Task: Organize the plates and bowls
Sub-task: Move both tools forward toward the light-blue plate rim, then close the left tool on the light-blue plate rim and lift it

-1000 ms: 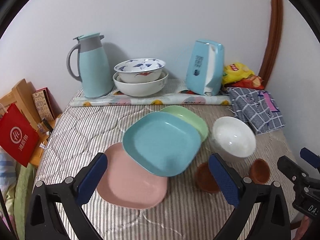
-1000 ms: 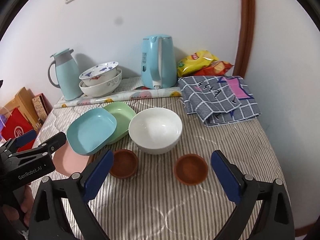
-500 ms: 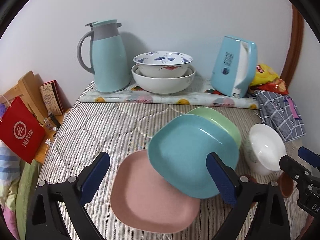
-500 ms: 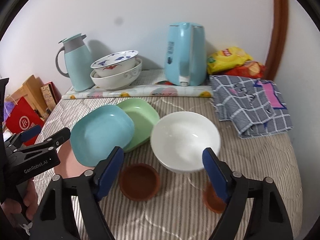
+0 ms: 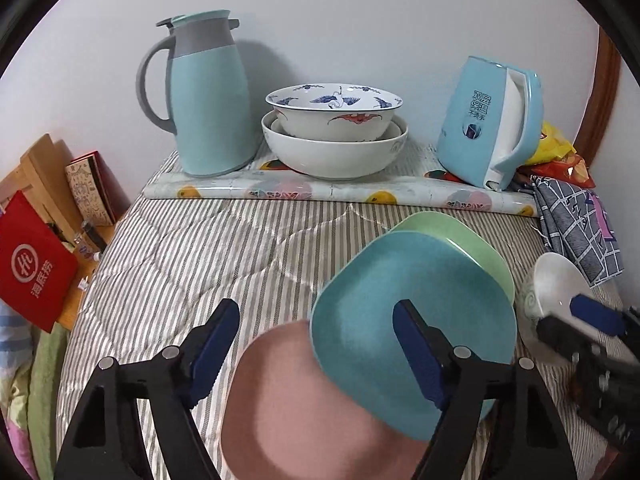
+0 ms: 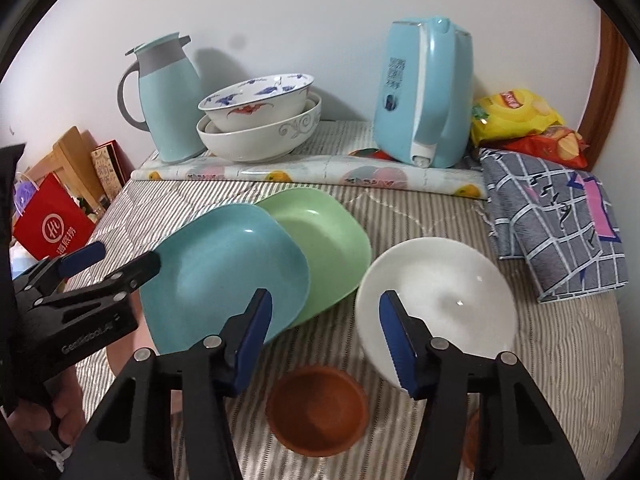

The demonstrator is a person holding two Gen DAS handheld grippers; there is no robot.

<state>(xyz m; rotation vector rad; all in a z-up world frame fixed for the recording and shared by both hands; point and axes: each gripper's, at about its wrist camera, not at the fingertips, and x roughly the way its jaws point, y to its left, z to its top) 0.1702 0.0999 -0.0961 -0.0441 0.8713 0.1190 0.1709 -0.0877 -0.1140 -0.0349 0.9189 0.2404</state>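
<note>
Pink plate (image 5: 304,412) lies, seemingly untouched, between the left claw (image 5: 316,352) fingers.

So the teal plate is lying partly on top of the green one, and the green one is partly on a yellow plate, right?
Not quite. The teal plate does overlap the green plate, as the right wrist view shows, but there is no yellow plate. The teal plate also overlaps a pink plate, seen in the left wrist view.
</note>
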